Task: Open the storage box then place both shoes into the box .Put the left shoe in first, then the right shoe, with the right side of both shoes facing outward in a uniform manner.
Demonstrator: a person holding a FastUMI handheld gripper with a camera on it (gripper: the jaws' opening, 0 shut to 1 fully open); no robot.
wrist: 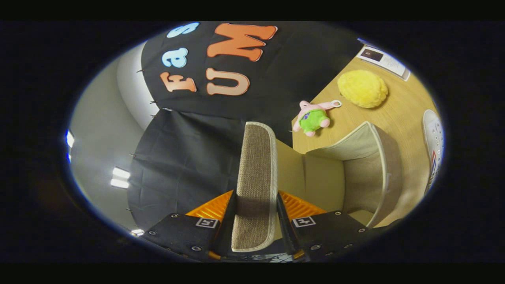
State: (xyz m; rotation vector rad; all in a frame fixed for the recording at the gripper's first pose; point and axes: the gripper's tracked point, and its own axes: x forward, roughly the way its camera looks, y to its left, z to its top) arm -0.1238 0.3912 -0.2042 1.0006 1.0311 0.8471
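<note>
Clamped between the two fingers of the hand-held gripper (pixel 254 221) is the lid (pixel 255 173) of the storage box (pixel 371 173), a flat panel of coarse brown woven fabric with a pale bound edge; both fingers press on its sides, and it runs straight out from them toward 12 o'clock. Just beyond the fingers, at about 2 o'clock from the lid, the box itself stands open on the wooden table (pixel 398 114), its beige fabric walls and pale inner lining in view and its inside bare where it shows. At 3 o'clock from the box, near its outer wall, lies a white sneaker (pixel 433 146) with eyelets and a bit of red and blue trim. Farther off on the table, at 12 o'clock from the box, sit a small pink plush toy in green shorts (pixel 313 117) and, well apart from it, a fluffy yellow plush (pixel 363 88). Past the yellow plush a printed sheet (pixel 384 59) rests at the table's far edge.
</note>
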